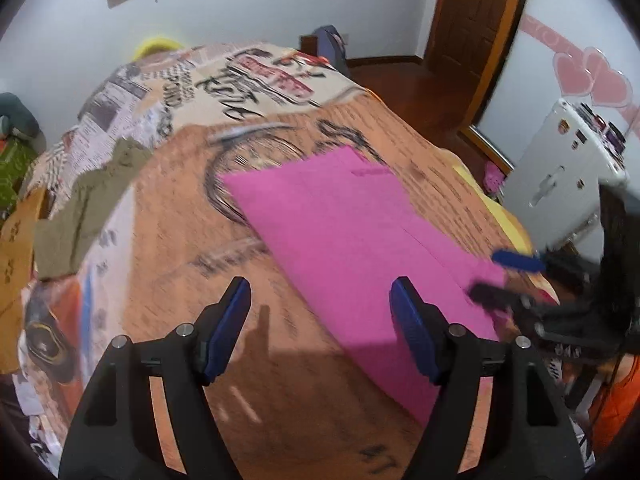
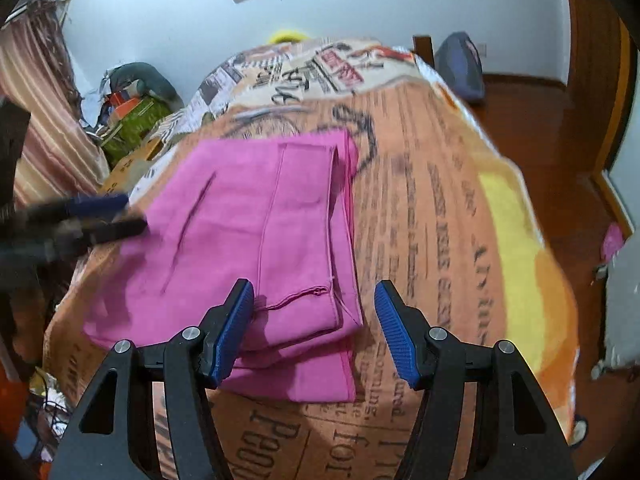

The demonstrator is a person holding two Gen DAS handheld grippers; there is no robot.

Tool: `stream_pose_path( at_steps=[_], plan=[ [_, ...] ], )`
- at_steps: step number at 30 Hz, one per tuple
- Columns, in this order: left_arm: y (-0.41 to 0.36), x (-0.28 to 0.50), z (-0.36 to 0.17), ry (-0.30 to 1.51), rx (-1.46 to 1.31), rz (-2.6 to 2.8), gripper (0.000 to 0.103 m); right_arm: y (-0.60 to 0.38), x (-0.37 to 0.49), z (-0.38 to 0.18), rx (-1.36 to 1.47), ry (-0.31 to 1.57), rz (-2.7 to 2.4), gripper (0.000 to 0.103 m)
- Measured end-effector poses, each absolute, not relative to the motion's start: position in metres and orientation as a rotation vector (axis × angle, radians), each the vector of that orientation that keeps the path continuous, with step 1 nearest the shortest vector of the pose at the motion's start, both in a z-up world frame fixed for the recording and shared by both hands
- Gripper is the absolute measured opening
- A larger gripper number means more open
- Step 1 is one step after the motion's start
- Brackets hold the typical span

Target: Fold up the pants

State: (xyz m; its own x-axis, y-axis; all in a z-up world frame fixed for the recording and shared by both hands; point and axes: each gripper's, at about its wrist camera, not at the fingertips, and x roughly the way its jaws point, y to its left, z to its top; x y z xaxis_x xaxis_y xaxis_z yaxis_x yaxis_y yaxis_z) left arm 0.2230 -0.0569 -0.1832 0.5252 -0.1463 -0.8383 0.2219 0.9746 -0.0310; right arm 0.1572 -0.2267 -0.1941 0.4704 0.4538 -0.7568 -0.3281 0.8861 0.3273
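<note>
The pink pants (image 1: 352, 240) lie flat and folded on the printed bedspread (image 1: 180, 240). In the right wrist view the pants (image 2: 248, 248) show layered leg ends toward me. My left gripper (image 1: 320, 296) is open and empty, above the bed beside the pants' left edge. My right gripper (image 2: 314, 292) is open and empty, just over the near right corner of the pants. The right gripper (image 1: 508, 276) also shows in the left wrist view at the pants' right edge. The left gripper (image 2: 116, 212) shows blurred at the pants' left edge in the right wrist view.
An olive garment (image 1: 88, 208) and a mustard one (image 1: 16, 248) lie at the bed's left edge. A white case (image 1: 560, 176) stands right of the bed. A dark bag (image 2: 460, 64) sits by the bed's far corner. Clutter (image 2: 132, 116) is piled at the left.
</note>
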Motion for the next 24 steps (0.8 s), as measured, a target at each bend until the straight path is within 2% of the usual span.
stream_pose_path(
  at_steps=[13, 15, 17, 22, 24],
  plan=[
    [-0.013, 0.327, -0.221, 1.127, -0.09, -0.239, 0.071, -0.227, 0.154, -0.194, 0.145, 0.984, 0.485, 0.06],
    [-0.012, 0.339, -0.231, 1.155, -0.116, -0.249, 0.066, -0.227, 0.155, -0.194, 0.149, 0.986, 0.483, 0.06],
    [-0.011, 0.348, -0.243, 1.194, -0.163, -0.28, 0.056, -0.228, 0.156, -0.195, 0.155, 0.988, 0.484, 0.06],
    [-0.013, 0.348, -0.248, 1.178, -0.188, -0.314, 0.043, -0.226, 0.158, -0.195, 0.152, 0.993, 0.48, 0.062],
    [-0.013, 0.346, -0.246, 1.164, -0.174, -0.293, 0.026, -0.225, 0.159, -0.193, 0.139, 0.994, 0.48, 0.062]
  ],
)
